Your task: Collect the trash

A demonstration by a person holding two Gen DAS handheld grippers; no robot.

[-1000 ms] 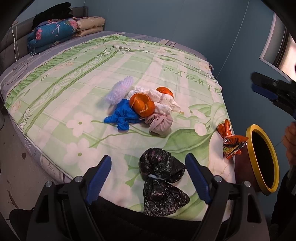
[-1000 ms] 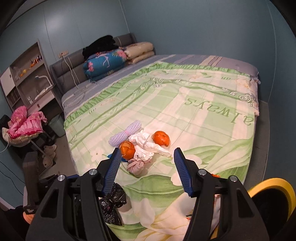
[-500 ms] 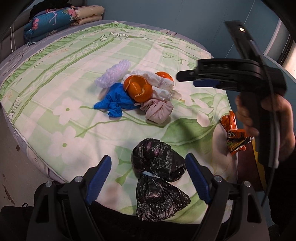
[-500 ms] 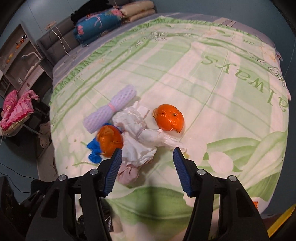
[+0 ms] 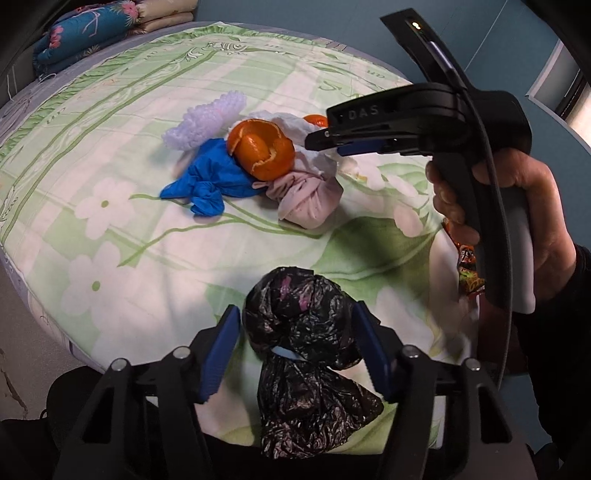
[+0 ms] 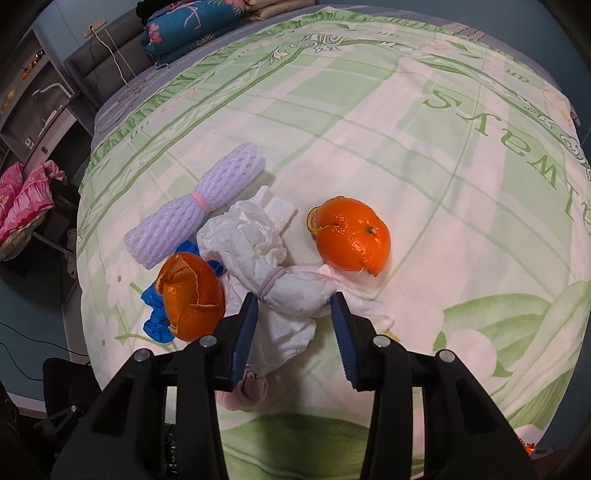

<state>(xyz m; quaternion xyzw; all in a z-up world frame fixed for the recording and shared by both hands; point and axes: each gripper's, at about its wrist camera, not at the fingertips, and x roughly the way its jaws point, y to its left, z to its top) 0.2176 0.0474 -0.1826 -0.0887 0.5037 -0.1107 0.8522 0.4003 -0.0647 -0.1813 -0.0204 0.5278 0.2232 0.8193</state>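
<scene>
A crumpled black plastic bag (image 5: 306, 354) lies at the near edge of the bed, between the open fingers of my left gripper (image 5: 297, 350). My right gripper (image 6: 293, 328) is open, its fingers on either side of a tied white tissue bundle (image 6: 273, 273); it also shows from the side in the left wrist view (image 5: 332, 138). Around the bundle lie two orange peels (image 6: 351, 236) (image 6: 192, 295), a blue glove (image 5: 210, 177), a lilac foam net (image 6: 195, 210) and a pink tied bag (image 5: 310, 199).
An orange snack wrapper (image 5: 467, 269) lies at the bed's right edge behind my right hand. Folded quilts and pillows (image 6: 192, 26) sit at the bed's far end. A shelf and pink clothes (image 6: 22, 206) stand left of the bed.
Both grippers have moved forward and down: the left now straddles the black bag, the right has dropped over the white tissue bundle. The yellow-rimmed bin has left both views.
</scene>
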